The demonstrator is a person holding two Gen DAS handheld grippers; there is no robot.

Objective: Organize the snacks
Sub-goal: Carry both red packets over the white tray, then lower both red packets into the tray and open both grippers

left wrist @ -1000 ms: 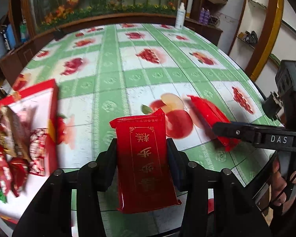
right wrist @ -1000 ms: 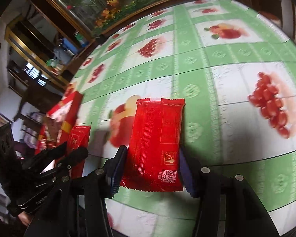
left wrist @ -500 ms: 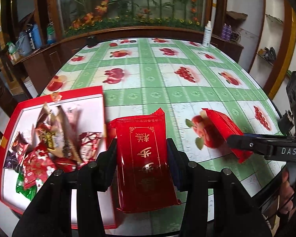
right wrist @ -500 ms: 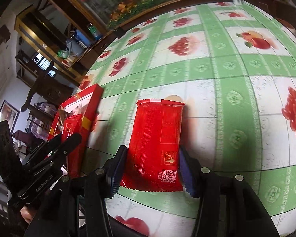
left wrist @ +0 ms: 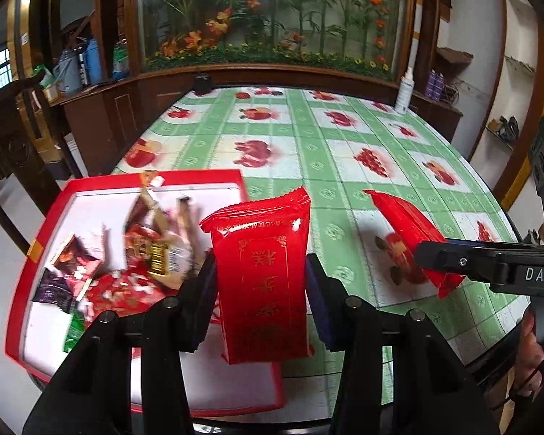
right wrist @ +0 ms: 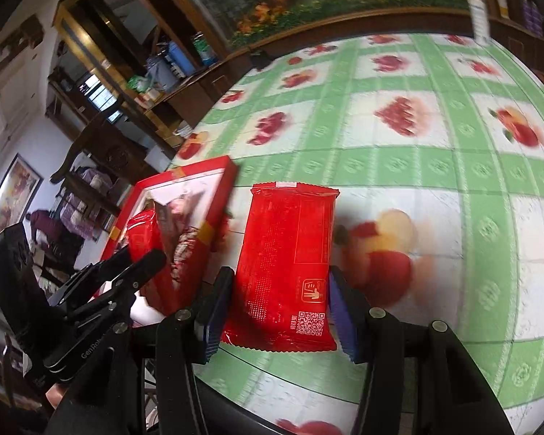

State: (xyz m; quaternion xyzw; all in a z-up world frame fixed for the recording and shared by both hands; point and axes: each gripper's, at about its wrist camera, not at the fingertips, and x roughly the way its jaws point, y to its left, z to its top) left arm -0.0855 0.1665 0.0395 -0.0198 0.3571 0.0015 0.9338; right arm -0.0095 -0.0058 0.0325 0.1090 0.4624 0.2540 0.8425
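My left gripper (left wrist: pixel 261 290) is shut on a red snack packet with gold characters (left wrist: pixel 263 275) and holds it above the right edge of the red tray (left wrist: pixel 47 214). The tray has a white floor and holds several wrapped snacks (left wrist: pixel 152 250). My right gripper (right wrist: pixel 277 304) is shut on a second red packet with a QR code (right wrist: pixel 286 268), held above the table just right of the tray (right wrist: pixel 203 166). The right gripper also shows in the left wrist view (left wrist: pixel 422 250), and the left gripper in the right wrist view (right wrist: pixel 156 255).
The round table has a green and white fruit-print cloth (left wrist: pixel 330 152). A white bottle (left wrist: pixel 404 90) stands at its far edge. A wooden cabinet with a flower mural (left wrist: pixel 264 18) runs behind the table. A dark wooden chair (left wrist: pixel 11 137) stands at the left.
Both grippers have moved left with their packets toward the tray. The tray now fills more of both views, and the left packet has come over its right edge.
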